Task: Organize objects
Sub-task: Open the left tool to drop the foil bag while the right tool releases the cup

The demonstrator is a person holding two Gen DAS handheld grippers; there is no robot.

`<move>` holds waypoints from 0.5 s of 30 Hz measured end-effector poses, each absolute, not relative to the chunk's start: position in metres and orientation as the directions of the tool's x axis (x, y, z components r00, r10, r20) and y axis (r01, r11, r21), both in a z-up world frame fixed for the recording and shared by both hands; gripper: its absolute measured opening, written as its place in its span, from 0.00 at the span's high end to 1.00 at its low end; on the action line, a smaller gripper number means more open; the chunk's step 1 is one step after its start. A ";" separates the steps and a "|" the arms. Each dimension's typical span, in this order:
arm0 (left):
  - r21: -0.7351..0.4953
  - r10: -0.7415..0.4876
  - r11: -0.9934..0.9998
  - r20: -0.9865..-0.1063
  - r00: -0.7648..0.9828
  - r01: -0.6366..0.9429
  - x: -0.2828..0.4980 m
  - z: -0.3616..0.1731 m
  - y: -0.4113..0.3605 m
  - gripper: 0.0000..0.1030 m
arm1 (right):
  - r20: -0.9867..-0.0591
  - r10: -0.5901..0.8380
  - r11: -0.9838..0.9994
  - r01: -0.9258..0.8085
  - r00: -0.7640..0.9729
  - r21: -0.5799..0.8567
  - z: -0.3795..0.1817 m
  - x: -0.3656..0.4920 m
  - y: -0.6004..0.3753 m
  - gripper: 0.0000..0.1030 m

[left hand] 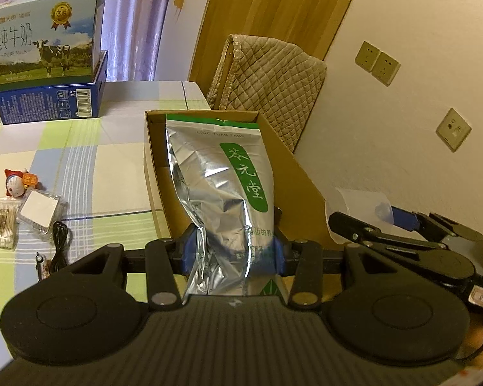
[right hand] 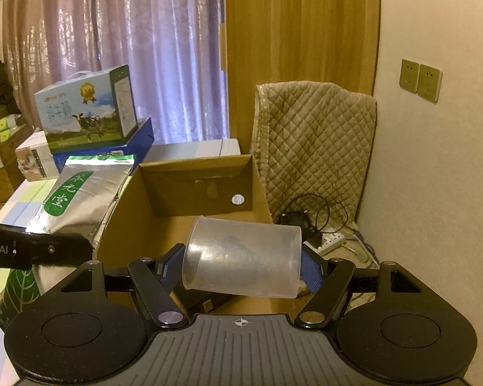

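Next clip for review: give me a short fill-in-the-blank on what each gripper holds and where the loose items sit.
1. The left gripper is shut on a silver pouch whose label is coloured ____.
2. The right gripper holds a clear plastic ____, lying on its side between the fingers.
3. Both held items hang above or at the open cardboard ____.
4. On the checked tablecloth, the cotton swabs lie beside a small red ____.

Missing words: green; cup; box; figurine
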State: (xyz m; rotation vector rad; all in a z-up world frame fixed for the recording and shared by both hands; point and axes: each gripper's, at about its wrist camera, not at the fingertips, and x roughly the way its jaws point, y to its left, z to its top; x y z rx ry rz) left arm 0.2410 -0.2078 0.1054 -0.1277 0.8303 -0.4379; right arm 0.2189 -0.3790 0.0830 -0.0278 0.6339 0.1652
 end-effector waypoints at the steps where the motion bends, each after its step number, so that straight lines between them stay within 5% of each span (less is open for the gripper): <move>1: -0.283 -0.426 0.903 -0.686 0.590 0.323 0.245 0.104 -0.209 0.61 | -0.594 0.144 0.987 -0.161 0.792 0.024 0.082 0.222 -0.380 0.32; 15: -0.288 -0.425 0.905 -0.669 0.610 0.314 0.254 0.094 -0.210 0.52 | -0.604 0.146 0.987 -0.159 0.784 0.031 0.079 0.228 -0.381 0.32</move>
